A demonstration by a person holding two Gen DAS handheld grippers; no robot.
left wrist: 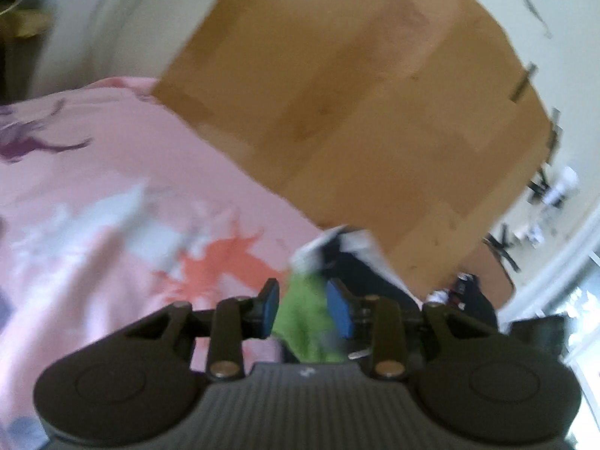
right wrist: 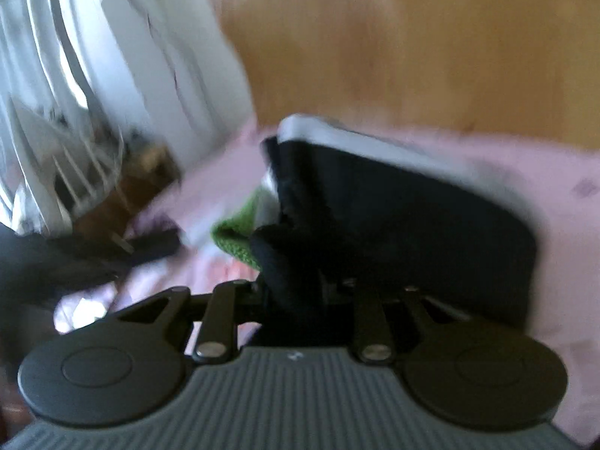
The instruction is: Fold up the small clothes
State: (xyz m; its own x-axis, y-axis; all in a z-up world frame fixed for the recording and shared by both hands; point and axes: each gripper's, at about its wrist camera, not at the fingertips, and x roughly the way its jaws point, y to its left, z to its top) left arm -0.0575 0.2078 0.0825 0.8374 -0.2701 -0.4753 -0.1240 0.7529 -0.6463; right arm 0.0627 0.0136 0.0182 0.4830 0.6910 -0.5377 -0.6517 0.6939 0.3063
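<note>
While both views blur, left gripper (left wrist: 302, 309) fingers stand parted, green cloth (left wrist: 304, 322) between them, pads not visibly pressing. Dark garment (right wrist: 405, 225) lies near bed (left wrist: 93, 195) edge beside floor. Right gripper (right wrist: 300, 292) fingers buried in dark fabric; grip cannot be told. Step: gathering garment. Next: secure corners, lay flat.

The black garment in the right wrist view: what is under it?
Under the black garment a green cloth sticks out at its left end, lying on the pink bedsheet. How far the green cloth reaches beneath is covered.
</note>
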